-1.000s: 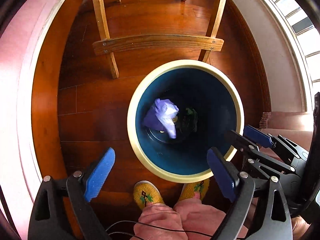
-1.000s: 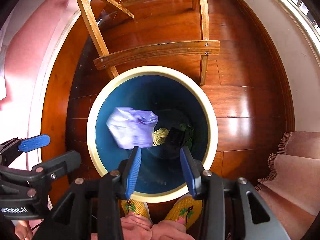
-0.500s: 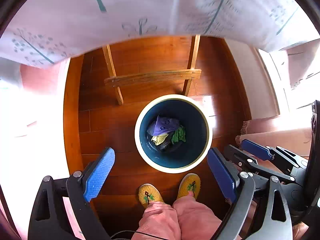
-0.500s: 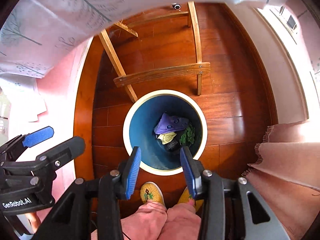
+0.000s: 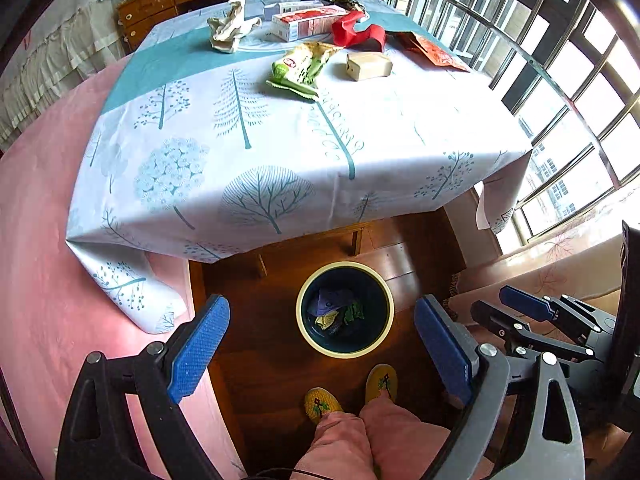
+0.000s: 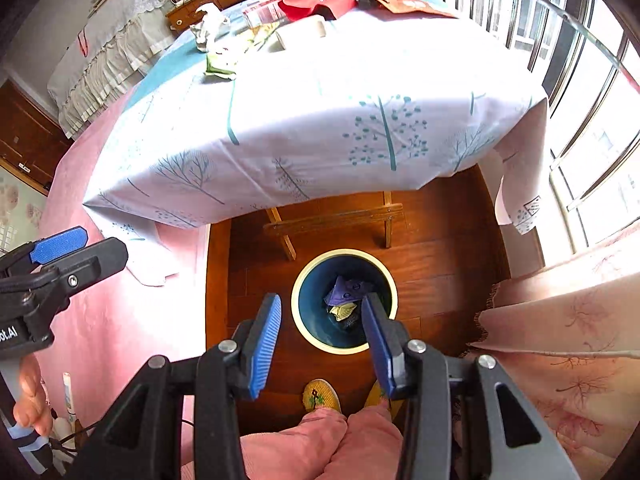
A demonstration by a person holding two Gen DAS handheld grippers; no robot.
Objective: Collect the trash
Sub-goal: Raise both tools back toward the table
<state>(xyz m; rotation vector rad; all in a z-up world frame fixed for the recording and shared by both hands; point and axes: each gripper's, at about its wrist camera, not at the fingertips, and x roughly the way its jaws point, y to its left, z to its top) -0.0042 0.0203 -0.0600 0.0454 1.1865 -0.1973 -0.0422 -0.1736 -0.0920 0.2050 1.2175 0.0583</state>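
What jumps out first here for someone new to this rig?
The tree-print tablecloth fills the upper half, with wrappers and boxes strewn at its far end, a green snack bag nearest. Below on the wood floor stands a blue bin holding trash, between the left gripper's empty blue fingers.

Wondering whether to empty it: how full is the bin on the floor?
Mostly empty. The bin holds only a few wrappers at the bottom, with bare blue wall above them.

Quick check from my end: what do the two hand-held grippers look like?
Both match: the left hand-held gripper and right hand-held gripper have black frames with triangular cut-outs, silver bolts and blue textured pads. White lettering marks the left one's side, and a thin black cable runs below it.
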